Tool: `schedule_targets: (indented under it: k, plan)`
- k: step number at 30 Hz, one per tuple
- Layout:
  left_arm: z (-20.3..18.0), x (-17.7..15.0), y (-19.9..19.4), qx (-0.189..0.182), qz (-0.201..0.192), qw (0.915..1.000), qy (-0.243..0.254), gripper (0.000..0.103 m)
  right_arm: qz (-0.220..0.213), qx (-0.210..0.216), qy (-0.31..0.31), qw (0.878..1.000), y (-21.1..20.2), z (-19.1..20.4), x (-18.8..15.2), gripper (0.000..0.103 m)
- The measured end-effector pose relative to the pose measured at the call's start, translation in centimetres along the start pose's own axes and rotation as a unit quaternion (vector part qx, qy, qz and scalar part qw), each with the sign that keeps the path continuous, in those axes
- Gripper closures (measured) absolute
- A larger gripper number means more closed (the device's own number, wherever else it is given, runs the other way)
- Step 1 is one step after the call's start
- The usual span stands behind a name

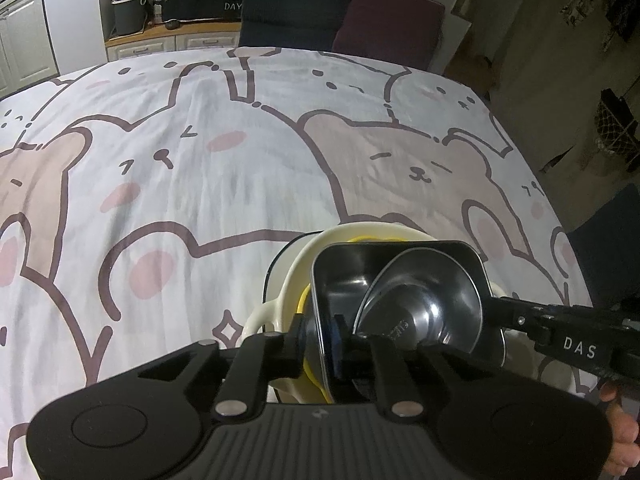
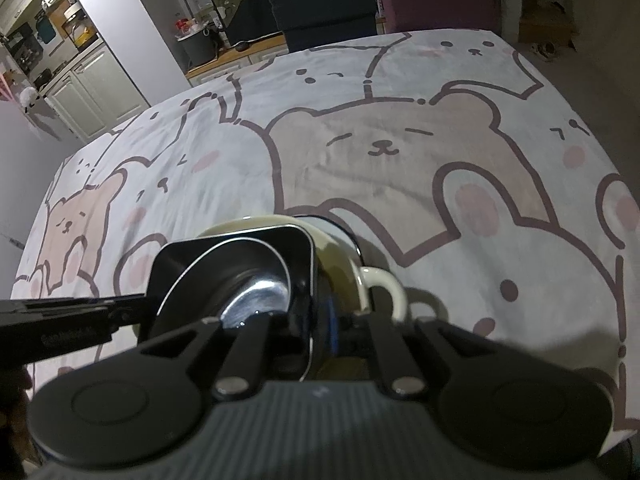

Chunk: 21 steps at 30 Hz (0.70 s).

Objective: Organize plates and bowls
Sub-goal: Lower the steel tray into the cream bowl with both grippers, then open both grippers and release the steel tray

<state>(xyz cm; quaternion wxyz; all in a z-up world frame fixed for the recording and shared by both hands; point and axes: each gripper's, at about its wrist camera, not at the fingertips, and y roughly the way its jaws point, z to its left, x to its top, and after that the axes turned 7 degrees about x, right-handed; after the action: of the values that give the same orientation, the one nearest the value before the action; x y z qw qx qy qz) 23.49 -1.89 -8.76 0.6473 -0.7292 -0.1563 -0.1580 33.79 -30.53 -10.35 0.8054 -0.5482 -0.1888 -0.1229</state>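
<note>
A cream dish with loop handles stands on the tablecloth near the front edge. A yellow plate lies in it, and on that a dark square metal tray. A round steel bowl rests tilted in the tray. My left gripper straddles the tray's left rim, slightly open, its pads just off the wall. My right gripper straddles the opposite rim the same way, a thin gap beside its blue pad. Each gripper also shows in the other's view: the right gripper, the left gripper.
The table wears a white cloth printed with bears and rabbits. A dark blue chair and a maroon chair stand at its far edge. Cabinets and a bin lie beyond. A person's hand shows at the lower right.
</note>
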Motion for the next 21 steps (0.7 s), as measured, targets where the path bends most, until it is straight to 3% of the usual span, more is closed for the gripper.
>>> schedule_targets:
  k: [11, 17, 21]
  plan:
    - [0.0, -0.4, -1.4, 0.000, -0.014, 0.9999, -0.001, 0.079, -0.009, 0.002, -0.008, 1.000, -1.1, 0.2, -0.2, 0.087]
    - [-0.1, -0.8, -2.6, 0.002, -0.029, 0.9996, -0.003, 0.056, -0.031, 0.001, -0.017, 0.999, -2.6, 0.4, -0.3, 0.079]
    - [-0.2, -1.0, -4.1, 0.009, -0.054, 0.9985, -0.010, 0.033, -0.052, -0.003, -0.036, 0.998, -4.0, 0.9, -0.5, 0.062]
